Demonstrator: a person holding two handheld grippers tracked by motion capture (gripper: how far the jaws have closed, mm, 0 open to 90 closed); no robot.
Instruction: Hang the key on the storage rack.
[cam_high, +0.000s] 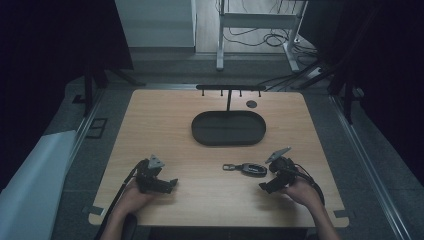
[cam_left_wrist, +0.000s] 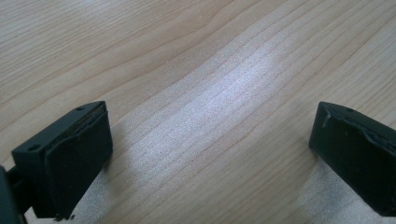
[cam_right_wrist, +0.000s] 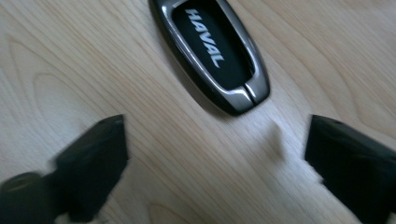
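On the wooden worktop (cam_high: 165, 125), near its front edge, a dark car key fob (cam_high: 246, 169) with a silver ring lies flat, just left of the right gripper (cam_high: 267, 184), whose jaws stand wide with nothing between them. Its own view shows the fob marked HAVAL (cam_right_wrist: 212, 51) just beyond the blurred jaws, seemingly untouched. Well apart, the left gripper (cam_high: 167, 184) rests on bare wood, jaws wide.
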